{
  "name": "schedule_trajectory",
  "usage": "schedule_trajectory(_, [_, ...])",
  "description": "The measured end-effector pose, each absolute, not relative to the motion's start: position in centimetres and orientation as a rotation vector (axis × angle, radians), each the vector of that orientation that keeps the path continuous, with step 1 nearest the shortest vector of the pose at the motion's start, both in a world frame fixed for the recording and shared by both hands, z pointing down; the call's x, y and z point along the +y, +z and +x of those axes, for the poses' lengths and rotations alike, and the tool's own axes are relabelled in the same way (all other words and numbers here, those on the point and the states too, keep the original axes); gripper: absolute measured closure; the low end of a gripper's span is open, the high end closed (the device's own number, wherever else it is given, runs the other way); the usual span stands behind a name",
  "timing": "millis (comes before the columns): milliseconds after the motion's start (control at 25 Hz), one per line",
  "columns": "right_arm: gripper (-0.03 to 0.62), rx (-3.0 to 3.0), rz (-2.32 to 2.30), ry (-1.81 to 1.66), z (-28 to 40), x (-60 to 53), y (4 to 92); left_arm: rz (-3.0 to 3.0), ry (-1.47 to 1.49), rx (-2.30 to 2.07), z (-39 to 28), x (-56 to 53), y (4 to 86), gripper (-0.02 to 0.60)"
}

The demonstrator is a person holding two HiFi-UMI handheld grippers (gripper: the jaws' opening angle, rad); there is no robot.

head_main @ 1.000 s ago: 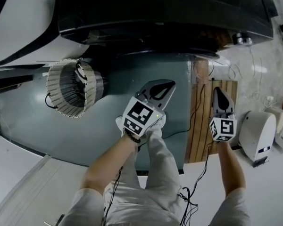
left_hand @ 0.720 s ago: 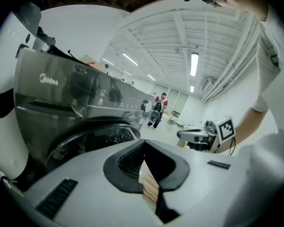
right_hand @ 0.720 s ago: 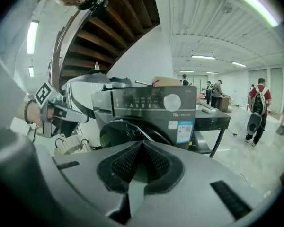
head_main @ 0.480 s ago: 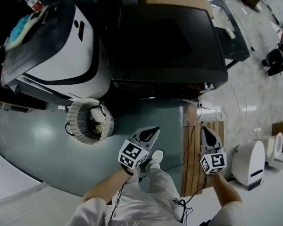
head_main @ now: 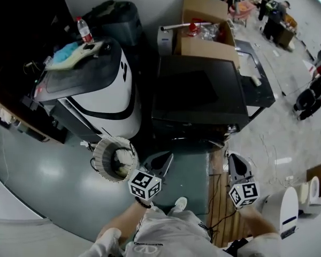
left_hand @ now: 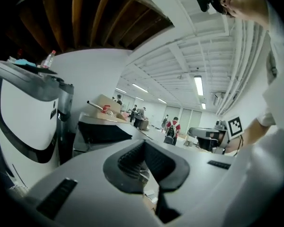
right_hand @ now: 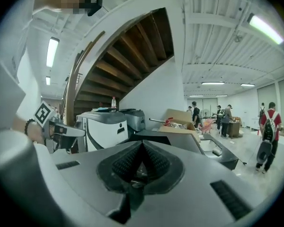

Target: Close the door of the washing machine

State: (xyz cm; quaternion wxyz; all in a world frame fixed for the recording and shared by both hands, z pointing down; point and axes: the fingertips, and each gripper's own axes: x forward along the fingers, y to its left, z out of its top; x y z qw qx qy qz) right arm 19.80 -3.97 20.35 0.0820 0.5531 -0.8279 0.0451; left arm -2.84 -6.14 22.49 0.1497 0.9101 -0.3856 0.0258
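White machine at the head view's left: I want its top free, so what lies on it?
On the white machine sit a red-capped bottle, a blue cloth and a pale flat thing. Whatever lies beneath the cloth is covered.

This is a big open workshop hall rather than a home. Appliances (head_main: pixel 99 84) stand loose on a pale floor (head_main: pixel 281 138) beside an open cardboard box (head_main: pixel 203 39). Strip lights (right_hand: pixel 52 51) line a high white ceiling (left_hand: pixel 189 56), a wooden stair (right_hand: pixel 128 60) passes overhead, and people (head_main: pixel 270 9) stand far back.
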Motion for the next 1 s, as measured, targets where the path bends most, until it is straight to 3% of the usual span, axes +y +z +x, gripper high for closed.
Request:
schedule_trajectory(480, [0.583, -2.604, 1.763, -0.013, 18.8, 0.0, 10.1, 2.751, -0.108, -1.250, -7.1, -3.1, 11.8, 0.580])
schedule_trajectory(1000, [0.583, -2.606, 1.937, -0.130, 22.8, 2.4, 6.6, 2.791, -0.198, -1.381, -9.7, -1.0, 8.3, 0.580])
